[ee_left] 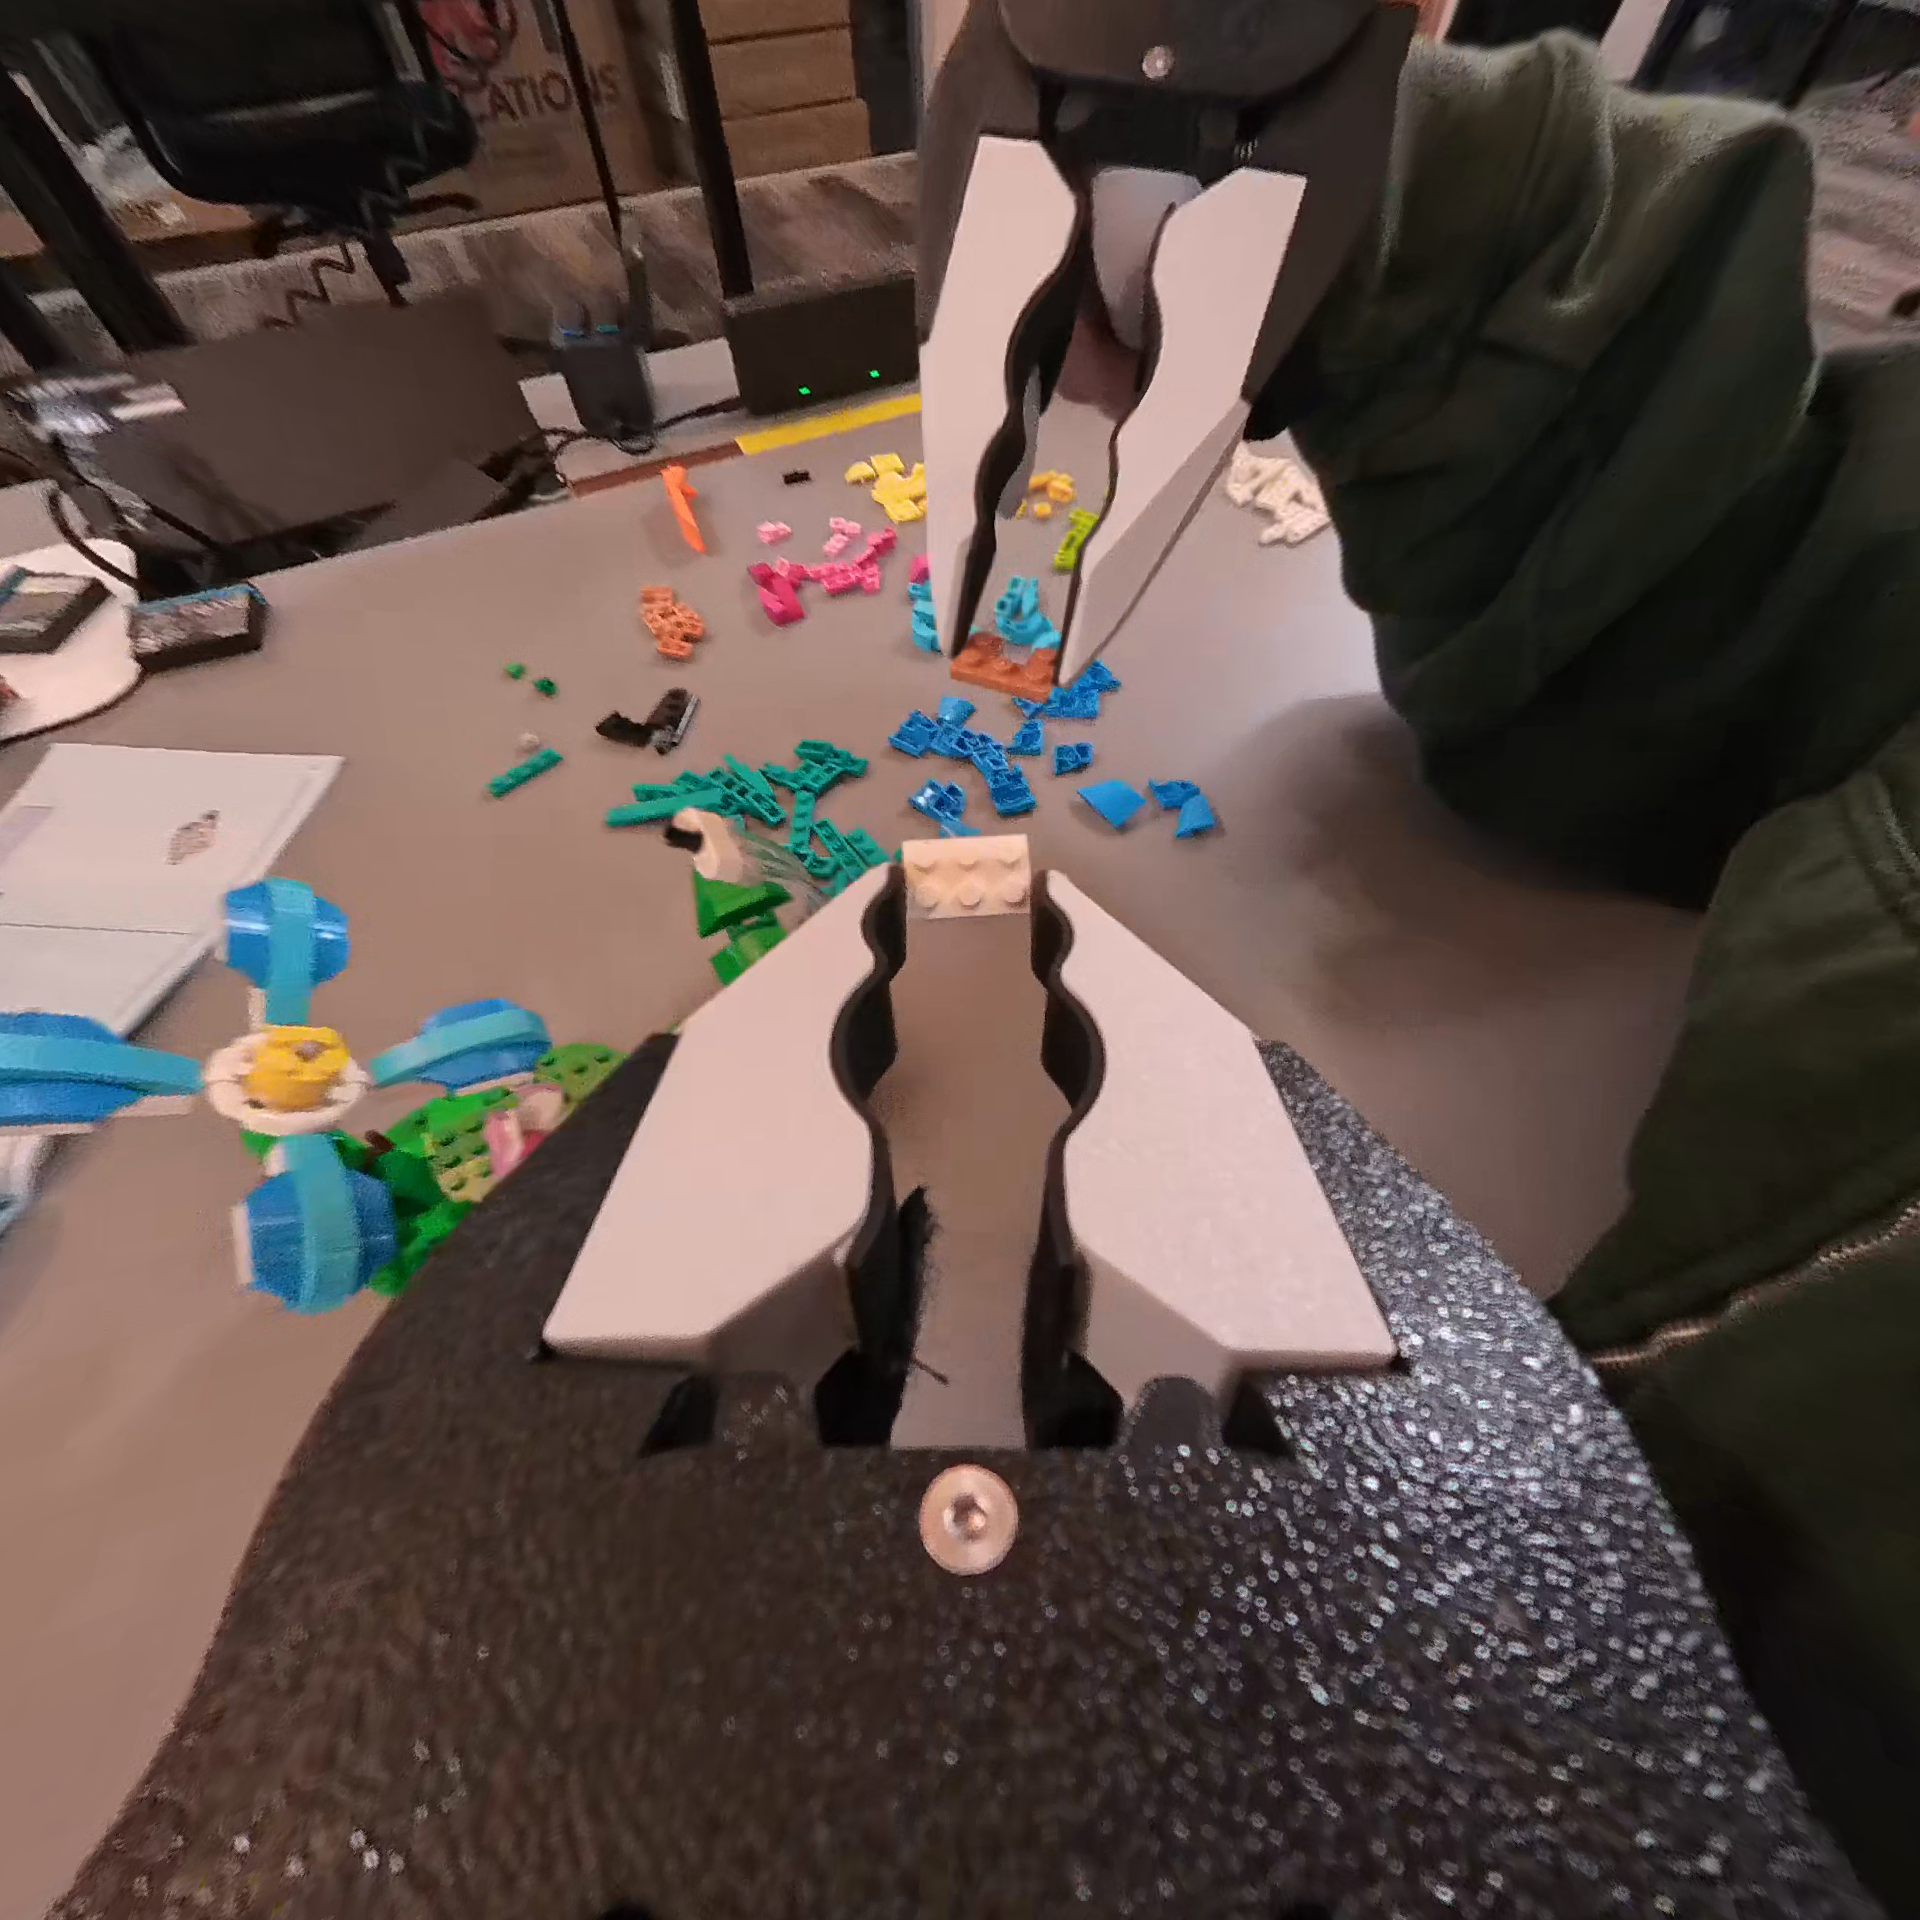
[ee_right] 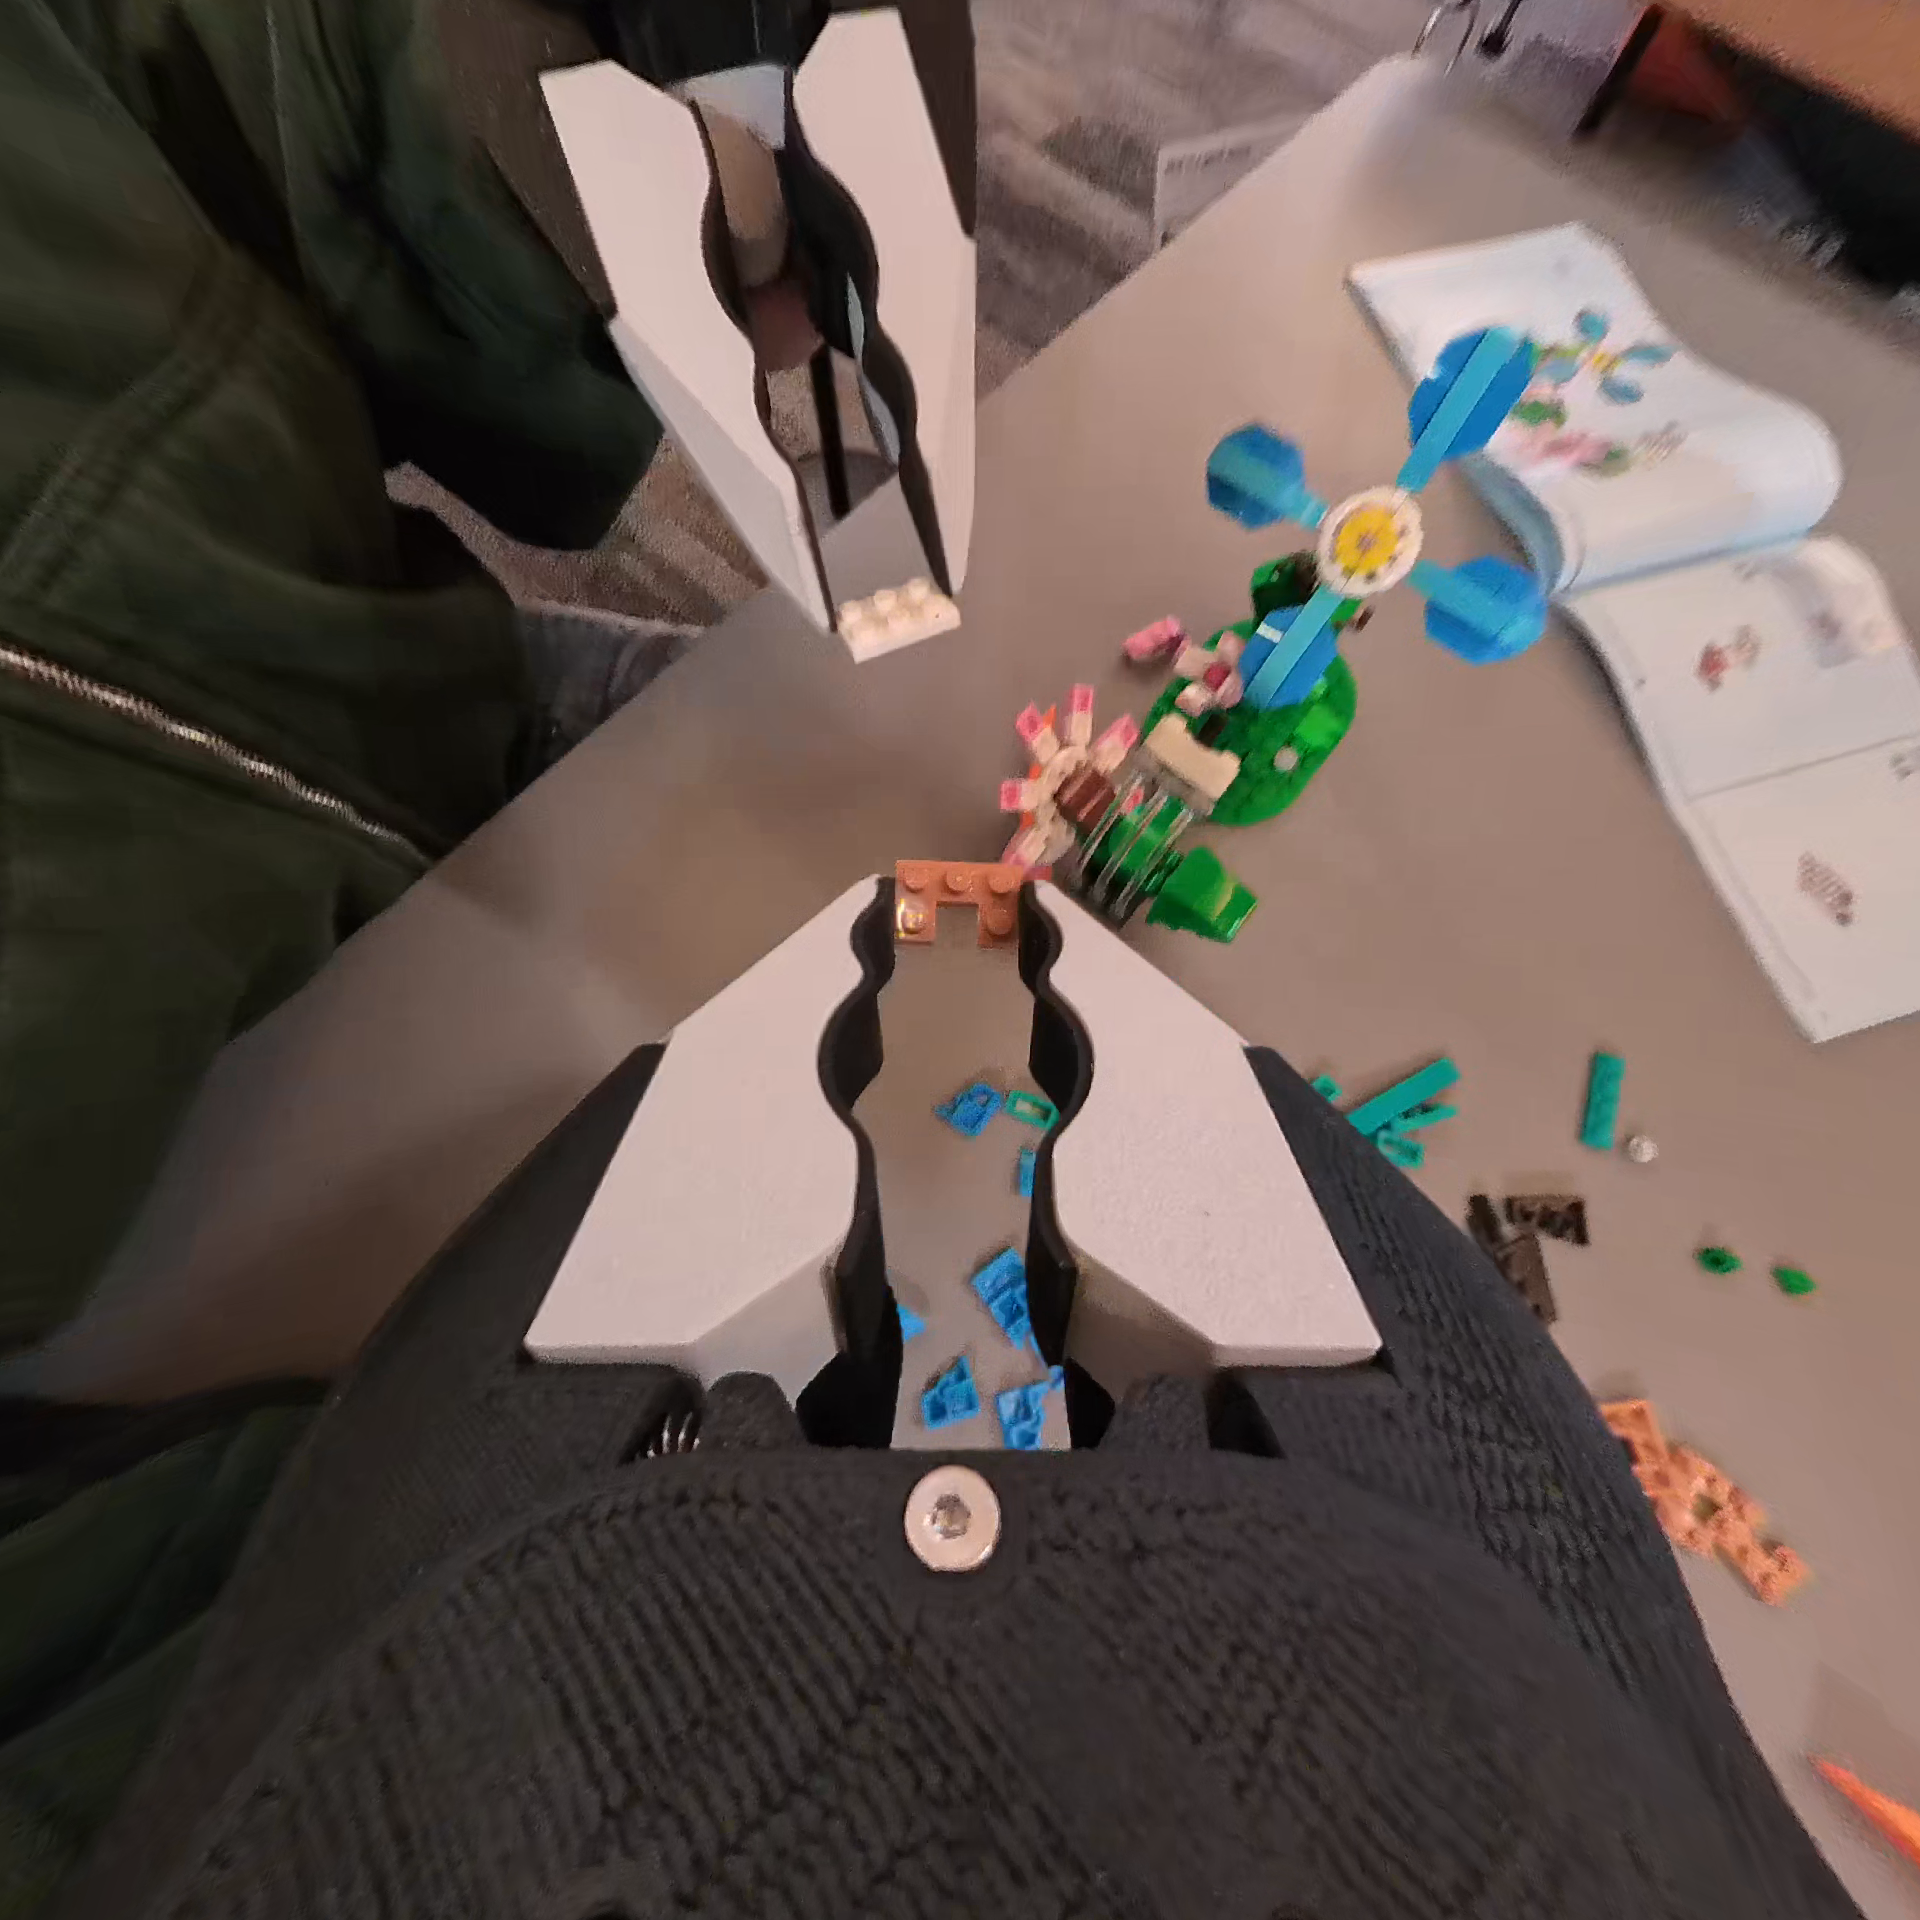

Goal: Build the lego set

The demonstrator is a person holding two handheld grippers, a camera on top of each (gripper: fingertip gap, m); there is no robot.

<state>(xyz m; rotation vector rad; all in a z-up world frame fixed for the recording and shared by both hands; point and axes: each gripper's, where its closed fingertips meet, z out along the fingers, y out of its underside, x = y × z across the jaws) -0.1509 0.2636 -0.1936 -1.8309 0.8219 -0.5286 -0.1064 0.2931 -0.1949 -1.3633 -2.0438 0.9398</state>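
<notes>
My left gripper (ee_left: pixel 968 878) is shut on a white studded plate (ee_left: pixel 966 879), held above the grey table; it also shows in the right wrist view (ee_right: pixel 896 621) with the white plate (ee_right: pixel 898 617). My right gripper (ee_right: pixel 956 906) is shut on a brown notched plate (ee_right: pixel 954 902); it shows in the left wrist view (ee_left: pixel 1013 665) with the brown plate (ee_left: pixel 1006 666), above the blue pieces. The two grippers face each other, apart. A built blue flower (ee_left: pixel 286 1075) on a green base (ee_right: pixel 1273 743) stands on the table, also in the right wrist view (ee_right: pixel 1369 535).
Sorted piles of loose pieces lie on the table: teal (ee_left: pixel 774 795), blue (ee_left: pixel 977 743), pink (ee_left: pixel 821 571), yellow (ee_left: pixel 894 488), orange (ee_left: pixel 670 620), white (ee_left: pixel 1273 494). An open instruction booklet (ee_right: pixel 1714 665) lies beside the flower. A person's dark green sleeve (ee_left: pixel 1621 499) is at the right. Some 6 cm of space lies between my two pairs of fingers. Left tips and right tips are each some 15 cm from the built blue flower (ee_left: pixel 286 1075). It is also in sight in the right wrist view (ee_right: pixel 1361 527).
</notes>
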